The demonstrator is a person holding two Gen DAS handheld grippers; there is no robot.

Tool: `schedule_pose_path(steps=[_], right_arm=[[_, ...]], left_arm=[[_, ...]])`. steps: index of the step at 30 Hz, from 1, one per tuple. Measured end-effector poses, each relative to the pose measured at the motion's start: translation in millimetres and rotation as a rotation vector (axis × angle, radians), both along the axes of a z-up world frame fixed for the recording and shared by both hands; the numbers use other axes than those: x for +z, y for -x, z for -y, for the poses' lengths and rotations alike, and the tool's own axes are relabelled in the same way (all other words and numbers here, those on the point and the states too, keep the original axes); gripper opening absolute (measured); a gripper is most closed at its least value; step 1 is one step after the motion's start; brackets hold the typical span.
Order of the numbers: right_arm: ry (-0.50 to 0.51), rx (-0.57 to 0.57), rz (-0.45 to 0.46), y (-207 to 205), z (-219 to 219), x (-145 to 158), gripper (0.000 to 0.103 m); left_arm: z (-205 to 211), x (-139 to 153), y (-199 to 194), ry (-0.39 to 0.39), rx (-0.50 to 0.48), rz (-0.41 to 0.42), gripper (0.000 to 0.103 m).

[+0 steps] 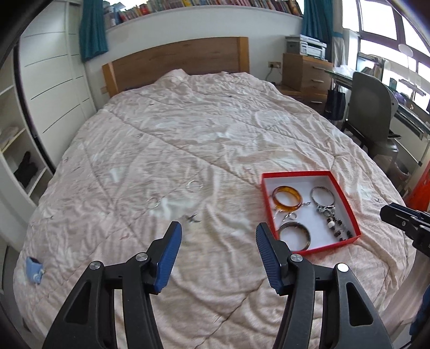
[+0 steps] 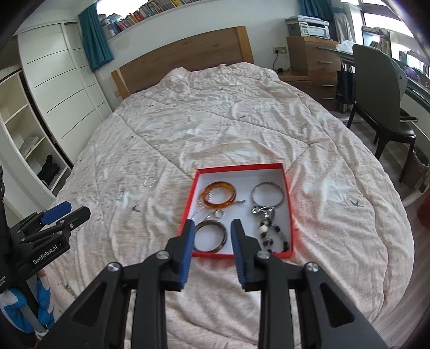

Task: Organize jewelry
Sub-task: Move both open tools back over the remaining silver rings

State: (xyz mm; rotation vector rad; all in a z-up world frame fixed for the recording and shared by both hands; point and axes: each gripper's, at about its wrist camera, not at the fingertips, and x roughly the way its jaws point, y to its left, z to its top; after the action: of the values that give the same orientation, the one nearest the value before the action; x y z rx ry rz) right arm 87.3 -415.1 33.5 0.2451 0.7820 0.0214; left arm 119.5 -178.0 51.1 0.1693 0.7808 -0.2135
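Above the rumpled quilt [image 1: 188, 139], both ribbed blue tools, left [image 1: 218, 233] and right [image 2: 210, 228], gape empty near seemingly amber bangle [image 2: 219, 198].

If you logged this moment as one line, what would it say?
left jaws: open, empty | right jaws: open, empty | red cardboard box: on bed, holds amber bangle | two clear rings: on quilt

One text can be read: "GenRobot.AI", in white letters on the black body of the left gripper [image 2: 57, 212], as the right wrist view shows it, just behind its blue-padded fingers. Below that body, at the picture's edge, a few more white letters stand on black, too cut off to read. The spines of the books on the shelf [image 2: 139, 13], well above the gripper, carry print too small to make out.
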Motion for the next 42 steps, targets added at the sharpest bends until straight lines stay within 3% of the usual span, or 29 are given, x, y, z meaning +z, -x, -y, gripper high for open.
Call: schedule_pose_path(steps=[11,18,24,34,38,42], right_arm=[[0.031,0.061,0.051,33,-47,25,0.026],[0.037,0.086,0.081,51,-70,37,0.027],[0.054,0.136,0.104,64,-93,48,0.026],[0.041,0.181,0.131,71,-102,54,0.026],[0.023,0.189,0.113,56,-101,44,0.026],[0.009,0.206,0.094,37,-106,33,0.027]], left_arm=[[-74,5,46,0.029,0.097,0.037,0.057],[-162,-7,73,0.048,0.243,-0.001,0.057],[-216,-1,90,0.084,0.351,0.01,0.057],[-227,13,100,0.065,0.416,0.044,0.066],[-217,16,94,0.013,0.421,0.061,0.073],[-208,16,80,-0.015,0.415,0.055,0.074]])
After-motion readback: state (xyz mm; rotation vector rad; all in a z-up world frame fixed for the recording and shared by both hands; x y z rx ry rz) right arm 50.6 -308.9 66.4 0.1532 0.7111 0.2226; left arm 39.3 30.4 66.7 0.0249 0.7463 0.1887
